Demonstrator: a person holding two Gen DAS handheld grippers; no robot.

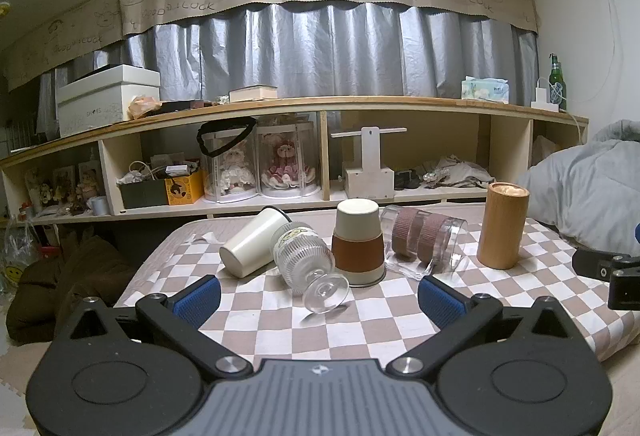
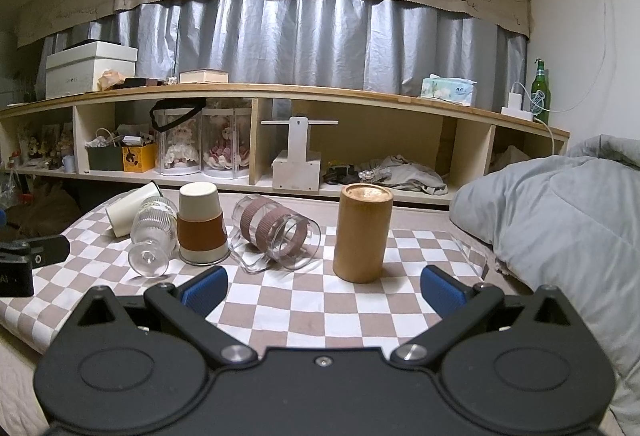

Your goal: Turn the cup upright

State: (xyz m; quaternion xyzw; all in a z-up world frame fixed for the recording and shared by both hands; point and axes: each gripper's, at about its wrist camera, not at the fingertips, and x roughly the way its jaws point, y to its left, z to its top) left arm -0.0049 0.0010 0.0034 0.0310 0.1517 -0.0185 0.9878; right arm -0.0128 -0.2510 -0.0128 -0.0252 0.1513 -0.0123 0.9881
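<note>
Several cups sit on the checkered cloth (image 1: pixel 360 320). A white cup (image 1: pixel 254 242) lies on its side at the left. A ribbed footed glass (image 1: pixel 306 260) lies tipped with its foot toward me. A paper cup with a brown sleeve (image 1: pixel 357 242) stands upside down. A clear mug with brown bands (image 1: pixel 424 238) lies on its side. A wooden cylinder cup (image 1: pixel 505 224) stands upside down at the right. My left gripper (image 1: pixel 320 296) is open and empty, just short of the footed glass. My right gripper (image 2: pixel 324 286) is open and empty, in front of the clear mug (image 2: pixel 278 232) and the wooden cup (image 2: pixel 362 232).
A long wooden shelf (image 1: pixel 320 104) with boxes, dolls and a green bottle (image 1: pixel 557 78) runs behind the table. A grey duvet (image 2: pixel 560 220) lies at the right. A brown cushion (image 1: pixel 60 280) lies on the floor at the left.
</note>
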